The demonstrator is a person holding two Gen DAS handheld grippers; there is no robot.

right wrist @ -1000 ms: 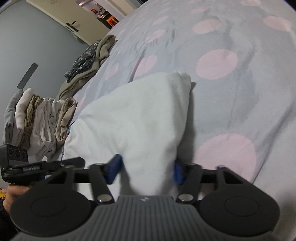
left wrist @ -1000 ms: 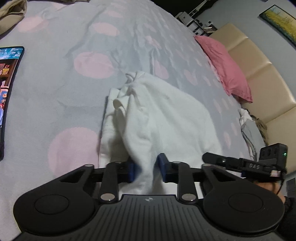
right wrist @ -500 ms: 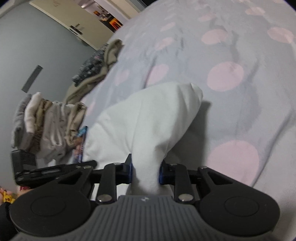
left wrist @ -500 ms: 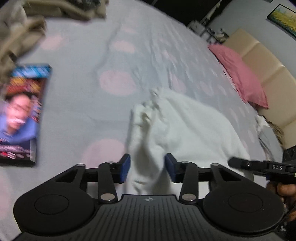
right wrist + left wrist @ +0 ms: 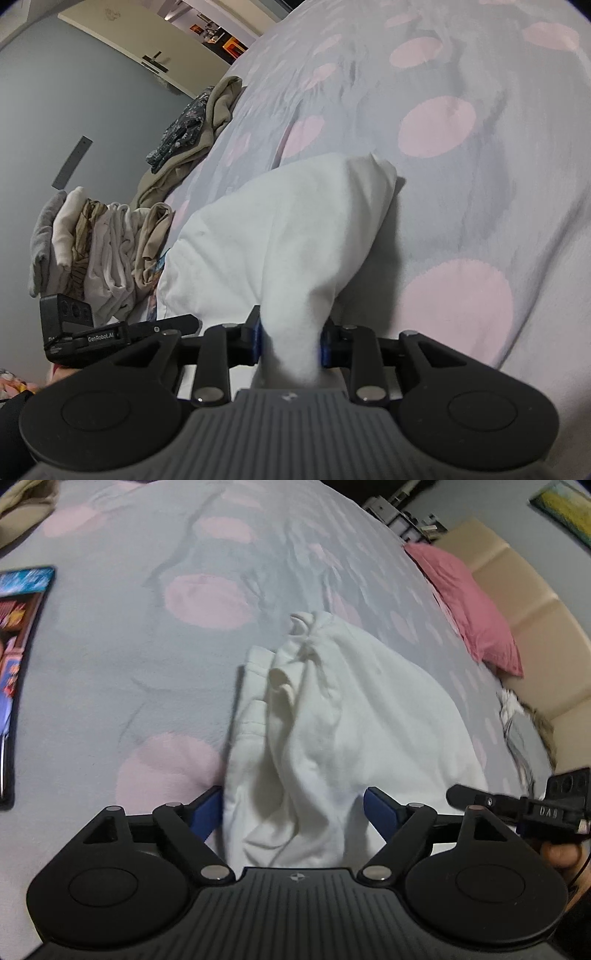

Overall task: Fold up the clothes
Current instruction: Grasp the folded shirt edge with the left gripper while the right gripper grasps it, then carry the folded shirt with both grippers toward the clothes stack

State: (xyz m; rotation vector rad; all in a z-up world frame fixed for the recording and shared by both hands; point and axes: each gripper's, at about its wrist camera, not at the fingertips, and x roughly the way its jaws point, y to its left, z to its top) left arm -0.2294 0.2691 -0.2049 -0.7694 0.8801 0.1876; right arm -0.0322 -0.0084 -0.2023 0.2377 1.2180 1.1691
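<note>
A white garment lies bunched on the grey bedspread with pink dots. In the left wrist view my left gripper is wide open, its blue pads on either side of the garment's near end and not pinching it. In the right wrist view my right gripper is shut on a near corner of the same white garment, which rises from the bed into the jaws. Where the cloth passes between the pads is hidden.
A pink pillow leans on the beige headboard. A colourful book lies at the left. A stack of folded clothes and a loose heap sit at the bed's far side.
My left gripper, shut on the white garment a second ago, has opened wide and let it go. My right gripper, open then, has shut on the garment and lifted its corner.
</note>
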